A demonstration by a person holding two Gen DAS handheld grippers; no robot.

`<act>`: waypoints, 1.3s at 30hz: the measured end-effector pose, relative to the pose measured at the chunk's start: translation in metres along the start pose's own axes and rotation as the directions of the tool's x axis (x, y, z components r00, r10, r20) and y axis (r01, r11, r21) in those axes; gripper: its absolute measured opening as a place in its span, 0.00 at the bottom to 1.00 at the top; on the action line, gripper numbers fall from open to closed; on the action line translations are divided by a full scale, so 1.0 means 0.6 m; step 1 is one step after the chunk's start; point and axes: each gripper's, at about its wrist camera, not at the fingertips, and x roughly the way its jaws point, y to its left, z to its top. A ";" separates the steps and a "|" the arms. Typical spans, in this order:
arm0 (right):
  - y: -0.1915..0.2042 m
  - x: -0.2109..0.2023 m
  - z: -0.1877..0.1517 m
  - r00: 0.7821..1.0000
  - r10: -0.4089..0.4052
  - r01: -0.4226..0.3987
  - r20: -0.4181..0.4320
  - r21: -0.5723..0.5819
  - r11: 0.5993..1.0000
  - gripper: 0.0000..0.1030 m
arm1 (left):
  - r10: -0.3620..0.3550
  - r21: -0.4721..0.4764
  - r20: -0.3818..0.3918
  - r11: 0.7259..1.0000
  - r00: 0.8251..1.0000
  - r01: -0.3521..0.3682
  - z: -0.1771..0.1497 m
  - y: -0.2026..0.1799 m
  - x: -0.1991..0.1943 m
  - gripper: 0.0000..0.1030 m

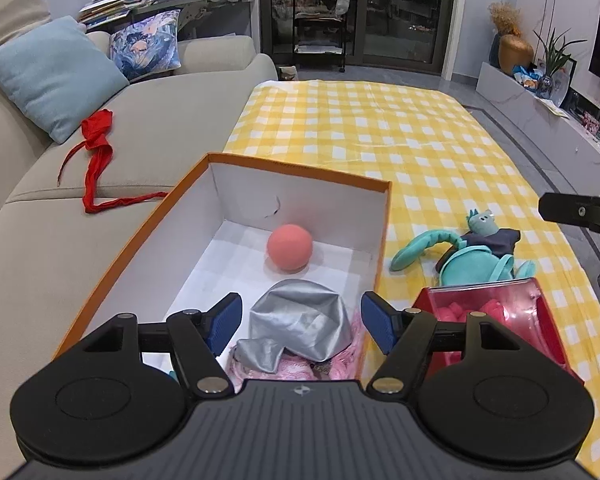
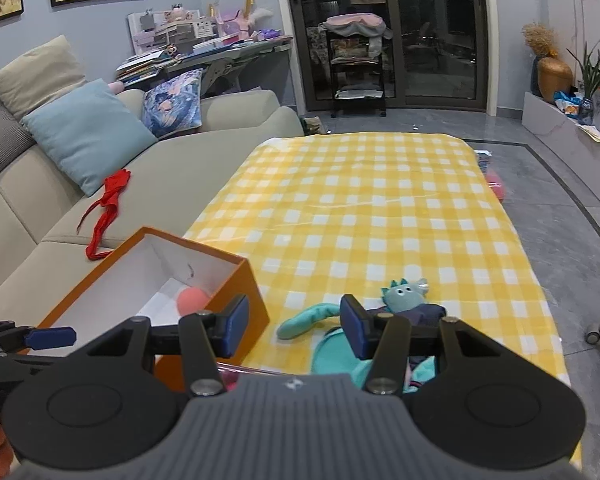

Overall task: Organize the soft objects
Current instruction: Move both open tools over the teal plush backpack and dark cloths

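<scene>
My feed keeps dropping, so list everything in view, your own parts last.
box: 1, orange outside, white inside, table's near left
ball: 1, pink, in box
silver cloth: 1, in box, on pink fabric
dragon plush: 1, teal, on table right of box
red bin: 1, clear lid, near right of box
tablecloth: 1, yellow check
red cloth: 1, on sofa
left tongs: open, over box
right tongs: open, over plush

- My beige sofa (image 2: pixel 204 148), the landmark here, runs along the yellow checked cloth (image 2: pixel 372 216).
- A light blue cushion (image 2: pixel 88 132) leans on its back.
- A red ribbon (image 1: pixel 98 160) trails across its seat.
- A cluttered desk (image 2: pixel 208 52) stands behind it.
</scene>
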 end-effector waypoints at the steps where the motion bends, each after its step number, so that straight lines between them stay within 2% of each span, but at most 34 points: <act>1: -0.007 -0.002 -0.002 1.000 -0.006 0.006 0.000 0.004 1.000 0.49 | -0.003 0.001 0.004 1.000 1.000 0.003 0.000 -0.004 -0.001 0.78; 15: -0.123 -0.001 -0.038 0.994 -0.101 0.102 -0.043 0.039 0.994 0.50 | -0.098 0.071 0.035 0.993 0.995 0.096 -0.012 -0.090 -0.003 0.78; 21: -0.183 0.013 -0.059 0.987 -0.143 0.150 -0.077 0.084 0.985 0.50 | -0.131 0.158 0.040 0.980 0.991 0.123 -0.022 -0.150 0.000 0.78; 29: -0.224 0.043 -0.090 0.982 -0.137 0.152 -0.126 0.114 0.982 0.50 | -0.145 0.175 0.043 0.975 0.988 0.136 -0.029 -0.183 0.009 0.78; 33: -0.237 0.068 -0.103 0.979 -0.131 0.150 -0.157 0.120 0.981 0.50 | -0.182 0.172 0.058 0.970 0.982 0.169 -0.033 -0.205 0.009 0.78; 36: -0.248 0.072 -0.104 0.978 -0.135 0.157 -0.160 0.129 0.979 0.51 | -0.220 0.217 0.073 0.955 0.973 0.200 -0.038 -0.235 0.011 0.78; 39: -0.264 0.074 -0.105 0.979 -0.120 0.145 -0.164 0.146 0.979 0.52 | -0.226 0.290 0.073 0.937 0.971 0.196 -0.032 -0.269 0.017 0.78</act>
